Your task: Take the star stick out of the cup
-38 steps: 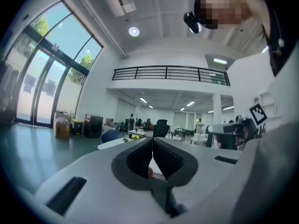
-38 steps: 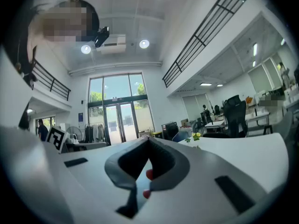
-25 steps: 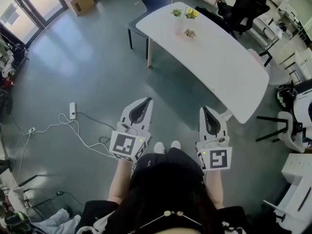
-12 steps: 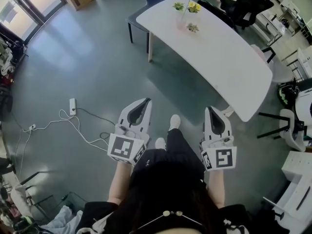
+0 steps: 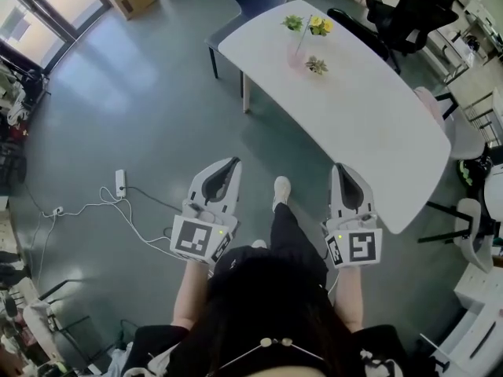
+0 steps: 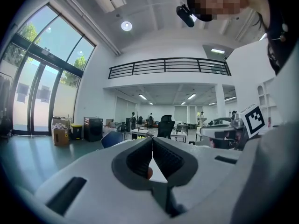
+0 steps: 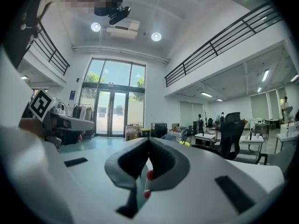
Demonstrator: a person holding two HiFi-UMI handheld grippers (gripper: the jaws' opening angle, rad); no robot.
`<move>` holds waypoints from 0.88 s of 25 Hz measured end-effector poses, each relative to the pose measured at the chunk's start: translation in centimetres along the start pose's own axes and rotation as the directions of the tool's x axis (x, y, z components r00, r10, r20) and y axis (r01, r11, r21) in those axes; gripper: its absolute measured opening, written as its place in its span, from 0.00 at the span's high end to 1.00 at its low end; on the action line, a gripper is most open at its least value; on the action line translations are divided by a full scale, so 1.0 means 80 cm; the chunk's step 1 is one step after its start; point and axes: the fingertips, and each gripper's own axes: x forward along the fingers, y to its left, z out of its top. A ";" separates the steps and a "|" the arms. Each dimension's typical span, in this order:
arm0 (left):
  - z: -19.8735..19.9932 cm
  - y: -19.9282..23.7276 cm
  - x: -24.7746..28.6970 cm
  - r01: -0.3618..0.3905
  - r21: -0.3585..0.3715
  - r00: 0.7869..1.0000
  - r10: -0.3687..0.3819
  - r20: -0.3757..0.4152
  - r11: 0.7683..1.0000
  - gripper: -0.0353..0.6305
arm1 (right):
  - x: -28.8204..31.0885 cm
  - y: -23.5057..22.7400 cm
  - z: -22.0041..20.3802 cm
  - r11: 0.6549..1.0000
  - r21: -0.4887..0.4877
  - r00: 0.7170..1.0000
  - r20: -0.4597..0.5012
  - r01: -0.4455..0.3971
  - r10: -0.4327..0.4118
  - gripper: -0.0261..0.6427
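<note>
Far end of white surface (image 5: 369, 124), 12 o'clock from person: pale pink cup (image 5: 296, 56), upright. Star stick (image 5: 316, 26) stands in cup, thin shaft leaning toward 1 o'clock, yellow top; star shape too small to confirm. Green sprigs (image 5: 292, 22) just beside cup.

Left tool (image 5: 233, 165) and right tool (image 5: 340, 170) held low near body, well apart from cup, grey floor (image 5: 141, 116) between. Both tools closed tip to tip, nothing gripped.

Cup lies 1 o'clock from left tool, 11 o'clock from right tool. Right tool judged slightly nearer. Walk-up needed before grasp.
</note>
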 end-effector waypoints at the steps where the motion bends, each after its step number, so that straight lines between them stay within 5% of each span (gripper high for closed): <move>1: 0.004 0.006 0.022 0.002 0.001 1.000 -0.002 0.005 1.000 0.94 | 0.020 -0.013 0.000 1.000 -0.002 1.000 -0.001 -0.003 0.003 0.96; 6: 0.021 0.036 0.119 0.012 -0.010 1.000 -0.012 0.014 1.000 0.94 | 0.114 -0.079 -0.009 0.998 0.052 0.999 -0.037 -0.019 0.021 0.96; 13: 0.020 0.069 0.211 0.004 -0.045 1.000 -0.004 -0.012 0.999 0.94 | 0.245 -0.167 -0.063 0.961 0.272 0.987 -0.136 -0.051 0.091 0.96; 18: 0.011 0.099 0.247 -0.005 -0.084 0.999 0.002 -0.036 0.996 0.94 | 0.347 -0.191 -0.092 0.950 0.300 0.968 -0.196 -0.091 0.155 0.85; 22: 0.009 0.124 0.264 0.008 -0.108 0.999 -0.012 -0.038 0.994 0.94 | 0.430 -0.211 -0.122 0.969 0.243 0.954 -0.277 -0.046 0.115 0.85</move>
